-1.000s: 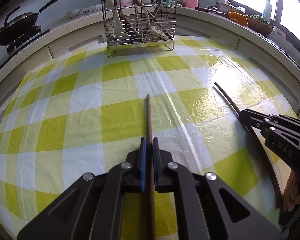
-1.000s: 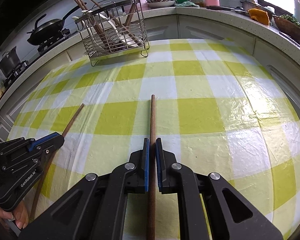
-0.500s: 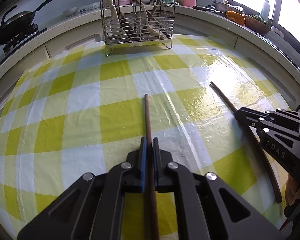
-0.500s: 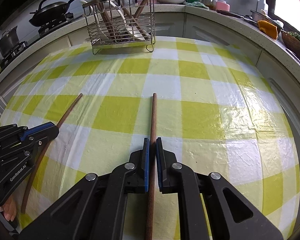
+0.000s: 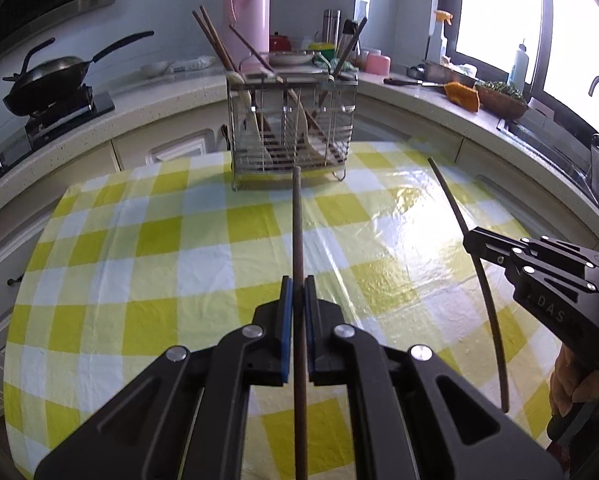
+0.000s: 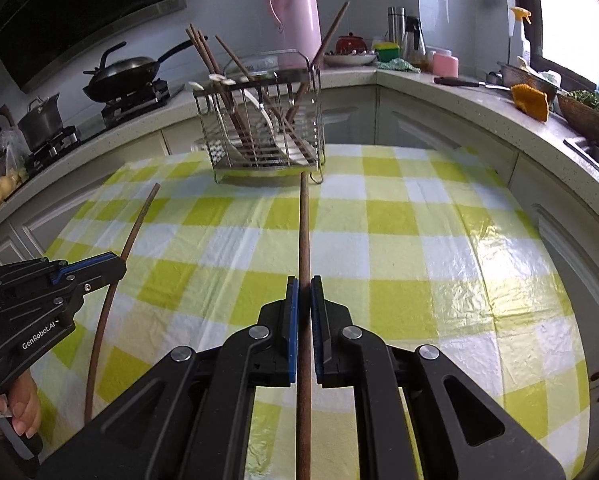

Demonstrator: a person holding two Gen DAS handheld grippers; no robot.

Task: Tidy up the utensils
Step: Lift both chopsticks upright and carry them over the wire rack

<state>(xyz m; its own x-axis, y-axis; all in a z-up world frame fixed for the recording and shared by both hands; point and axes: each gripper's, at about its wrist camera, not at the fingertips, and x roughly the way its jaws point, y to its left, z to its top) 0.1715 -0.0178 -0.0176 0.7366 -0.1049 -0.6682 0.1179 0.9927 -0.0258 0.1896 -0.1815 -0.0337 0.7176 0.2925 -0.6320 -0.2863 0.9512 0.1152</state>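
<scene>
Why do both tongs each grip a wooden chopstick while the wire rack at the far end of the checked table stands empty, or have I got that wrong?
One slip: the wire rack is not empty. The right wrist view shows chopsticks and pale spoons already in it. The rest holds: the left tongs and right tongs each grip a chopstick above the checked table.

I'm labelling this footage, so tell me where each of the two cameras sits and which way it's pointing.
Left wrist: sits on the left gripper, shut on a brown wooden chopstick, facing the wire utensil rack; the right gripper and a hand show at right.
Right wrist: sits on the right gripper, shut on a second wooden chopstick, facing the same rack; the left gripper and a hand show at left.
Shared: rack, yellow checked tablecloth, pink thermos.
</scene>
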